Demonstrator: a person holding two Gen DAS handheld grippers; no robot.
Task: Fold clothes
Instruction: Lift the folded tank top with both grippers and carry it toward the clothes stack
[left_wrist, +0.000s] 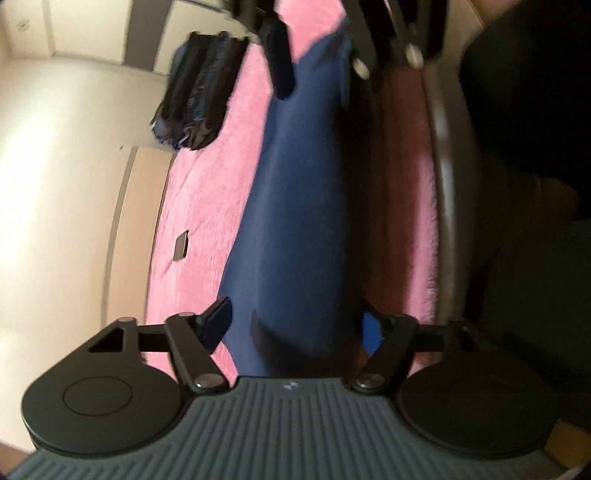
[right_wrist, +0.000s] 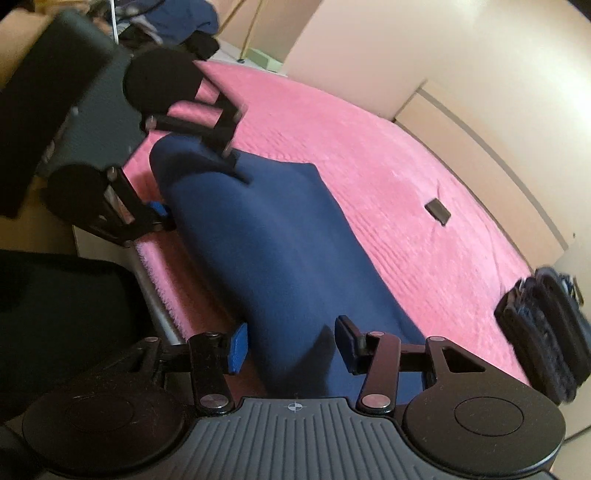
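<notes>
A navy blue garment lies as a long folded strip on the pink bedspread, along the bed's near edge. My left gripper straddles one end, and its blue pads touch the bunched cloth on both sides. It also shows in the right wrist view as the left gripper. My right gripper holds the other end, with humped fabric filling the gap between its fingers. Blurred at the top of the left wrist view is the right gripper.
A stack of folded dark clothes sits at the bed's far side. On the spread lies a small dark rectangular object. The bed's grey rail borders a person's dark clothing. A heap of clothes lies beyond the bed.
</notes>
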